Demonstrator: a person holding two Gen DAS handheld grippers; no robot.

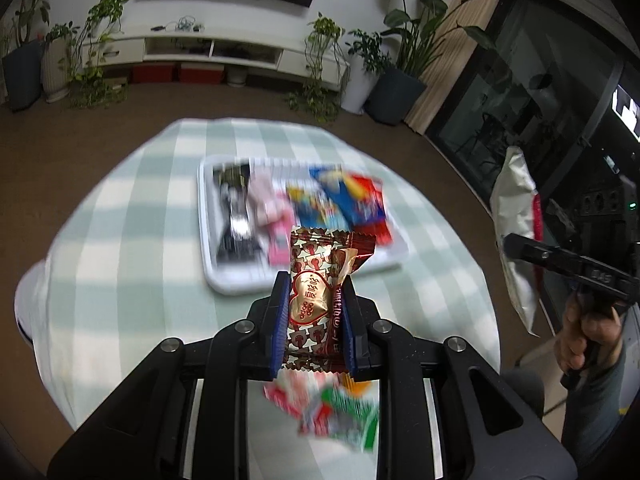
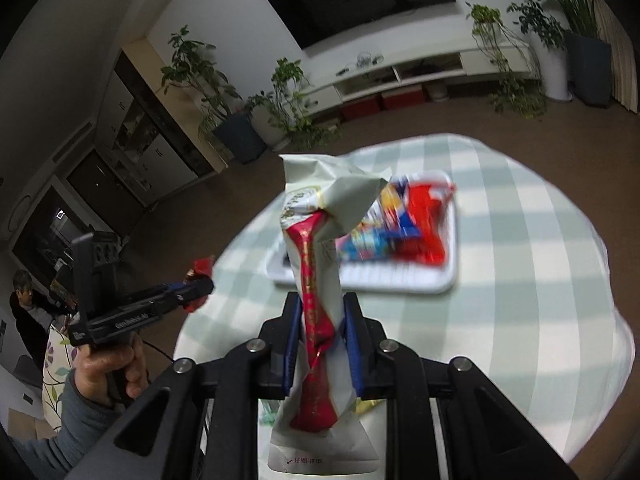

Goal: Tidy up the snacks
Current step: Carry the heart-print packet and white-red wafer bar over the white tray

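My left gripper is shut on a brown and gold snack packet with a red heart label, held up above the table. My right gripper is shut on a tall white packet with a red stripe, also lifted in the air. A white tray lies on the checked tablecloth ahead, holding several blurred colourful snack packs. The same tray shows in the right wrist view. The right gripper with its white packet appears at the right of the left wrist view. The left gripper appears at the left of the right wrist view.
A round table with a green and white checked cloth stands on brown floor. Loose snack packs lie near the front edge under my left gripper. A TV cabinet and potted plants line the far wall. A person sits at far left.
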